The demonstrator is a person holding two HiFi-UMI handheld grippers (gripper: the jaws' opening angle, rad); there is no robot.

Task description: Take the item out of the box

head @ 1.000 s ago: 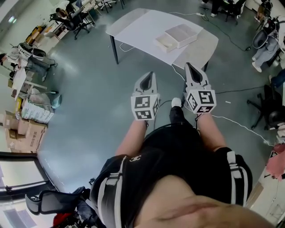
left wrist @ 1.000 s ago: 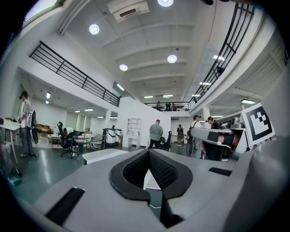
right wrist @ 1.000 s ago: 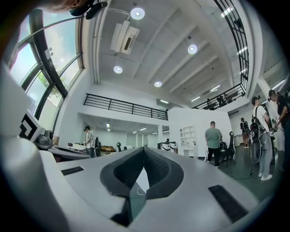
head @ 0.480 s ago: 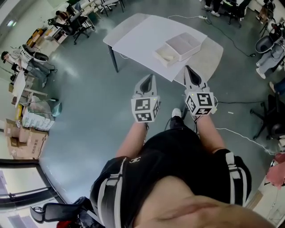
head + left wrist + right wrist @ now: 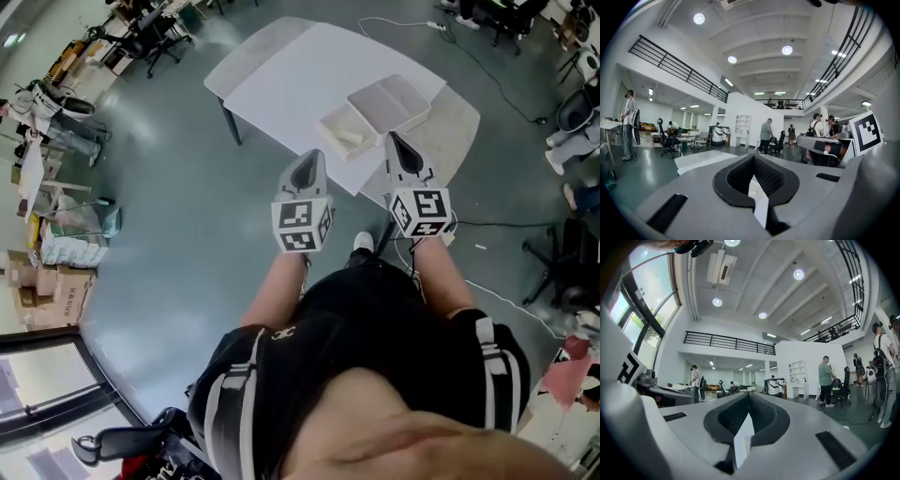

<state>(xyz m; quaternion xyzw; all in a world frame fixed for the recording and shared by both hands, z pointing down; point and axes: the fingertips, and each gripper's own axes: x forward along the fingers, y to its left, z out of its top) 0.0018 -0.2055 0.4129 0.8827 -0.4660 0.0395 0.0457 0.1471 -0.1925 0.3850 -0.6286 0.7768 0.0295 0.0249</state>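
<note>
A shallow white box [image 5: 345, 132] lies open on the white table [image 5: 281, 70], with its lid [image 5: 390, 101] beside it. Something pale lies inside; I cannot make out what. My left gripper [image 5: 316, 157] is held out level in front of the person, short of the table's near edge, jaws shut with nothing between them. My right gripper [image 5: 395, 139] reaches just over the near edge beside the box, also shut and empty. In the left gripper view the left gripper [image 5: 753, 158] looks across the hall, as does the right gripper [image 5: 749, 396] in the right gripper view.
Grey floor lies all round the table. Cardboard boxes [image 5: 42, 277] are stacked at the left. A white cable [image 5: 511, 300] runs over the floor on the right, near an office chair [image 5: 567, 248]. People [image 5: 765, 136] stand far off in the hall.
The table and the box have drawn nearer and lower in the head view as the person walks toward them. Both grippers keep the same pose, shut.
</note>
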